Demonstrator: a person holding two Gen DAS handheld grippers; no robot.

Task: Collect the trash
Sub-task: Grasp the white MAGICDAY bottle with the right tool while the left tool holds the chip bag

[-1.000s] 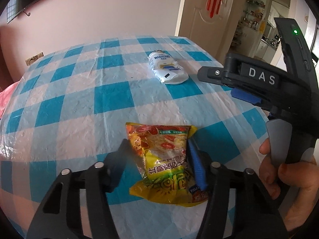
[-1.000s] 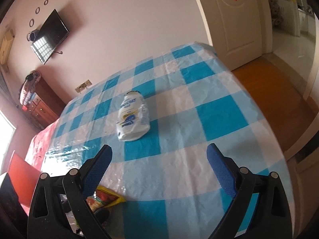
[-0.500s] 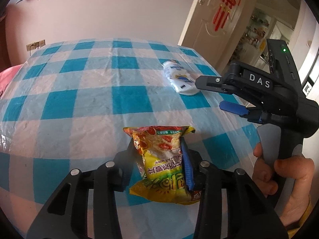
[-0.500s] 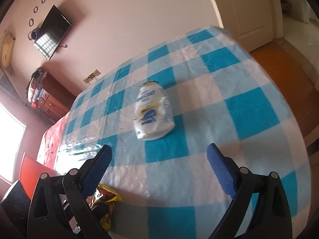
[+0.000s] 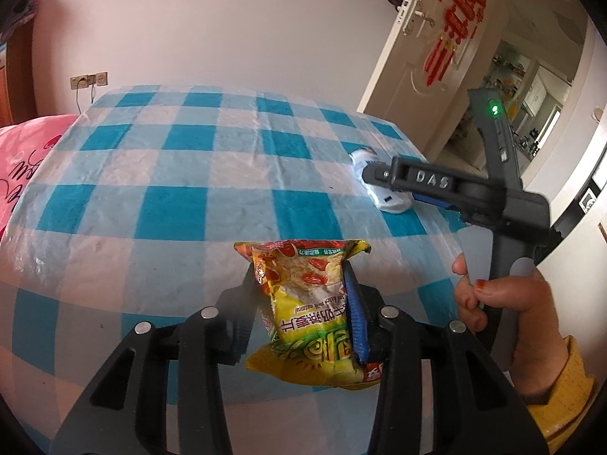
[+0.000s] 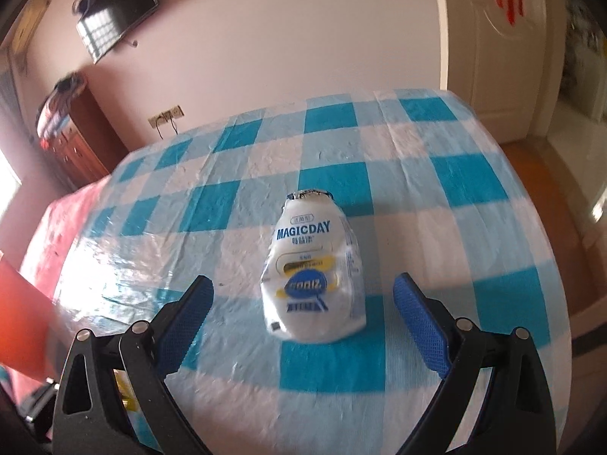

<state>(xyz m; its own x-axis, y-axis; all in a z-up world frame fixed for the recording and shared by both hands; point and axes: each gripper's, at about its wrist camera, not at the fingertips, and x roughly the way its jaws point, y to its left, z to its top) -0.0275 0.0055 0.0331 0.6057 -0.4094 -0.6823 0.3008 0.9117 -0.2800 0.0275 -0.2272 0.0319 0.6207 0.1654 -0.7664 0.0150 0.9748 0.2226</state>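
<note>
My left gripper (image 5: 303, 288) is shut on a yellow snack packet (image 5: 309, 303) and holds it above the blue-checked table (image 5: 170, 204). A crushed white MAGICDAY bottle (image 6: 313, 276) lies on the table, its mouth pointing away. My right gripper (image 6: 303, 299) is open, with the blue pads on either side of the bottle's base, apart from it. In the left wrist view the right gripper (image 5: 394, 185) hangs over the bottle (image 5: 390, 201), which is partly hidden behind it.
The table's right edge drops to a wooden floor (image 6: 546, 174) by a white door (image 6: 500, 38). A pink cloth (image 5: 22, 151) lies at the table's left end. A wooden cabinet (image 6: 72, 132) stands by the far wall.
My left gripper has closed on the snack packet and lifted it. My right gripper has moved forward until its open fingers straddle the white bottle.
</note>
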